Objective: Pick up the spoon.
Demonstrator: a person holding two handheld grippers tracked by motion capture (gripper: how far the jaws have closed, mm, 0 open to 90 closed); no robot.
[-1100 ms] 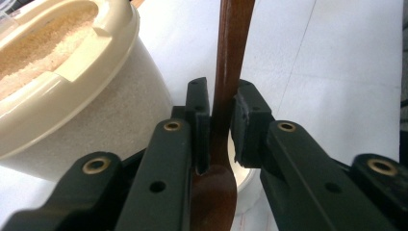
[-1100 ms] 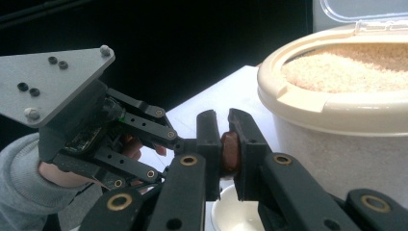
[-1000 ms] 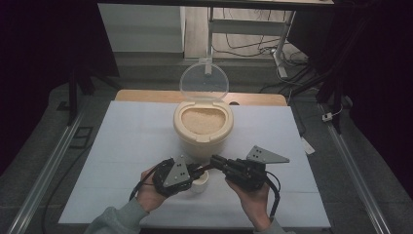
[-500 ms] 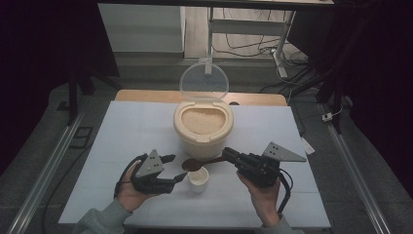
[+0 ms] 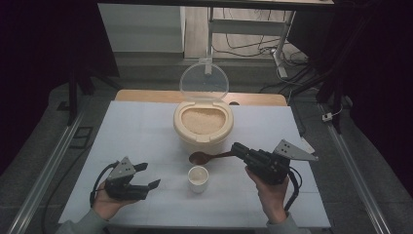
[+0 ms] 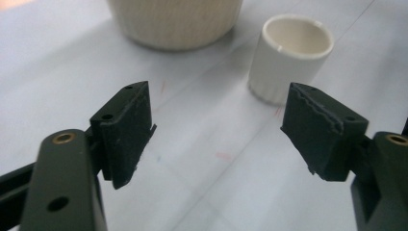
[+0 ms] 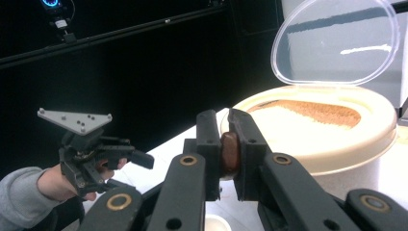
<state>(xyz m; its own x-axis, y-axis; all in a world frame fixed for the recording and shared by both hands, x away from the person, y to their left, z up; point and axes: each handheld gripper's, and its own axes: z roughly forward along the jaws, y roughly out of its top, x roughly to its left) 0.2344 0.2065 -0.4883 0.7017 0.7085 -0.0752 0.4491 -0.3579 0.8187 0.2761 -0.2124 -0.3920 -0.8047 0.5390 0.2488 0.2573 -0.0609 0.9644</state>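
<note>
A cream rice container (image 5: 203,127), its clear lid (image 5: 204,80) tipped up, stands mid-table with grain inside. In front of it sits a small white cup (image 5: 198,178). My right gripper (image 5: 236,148) is shut on the handle of a brown wooden spoon (image 5: 199,157), whose bowl hovers just behind the cup. The right gripper view shows the spoon handle (image 7: 230,151) pinched between the jaws, with the container (image 7: 312,134) beyond. My left gripper (image 5: 150,174) rests left of the cup; its jaws have just been opening and nothing is between them. In the left gripper view the cup (image 6: 291,57) stands ahead to the right.
The white table top (image 5: 131,131) has bare room on both sides of the container. A wooden board (image 5: 253,98) lies behind it. Metal rails (image 5: 48,165) run along the table's sides. The other hand's gripper (image 7: 115,154) appears in the right gripper view.
The left gripper left the cup, opened its jaws and drew away to the left and toward the front edge. The right gripper shifted slightly right with the spoon.
</note>
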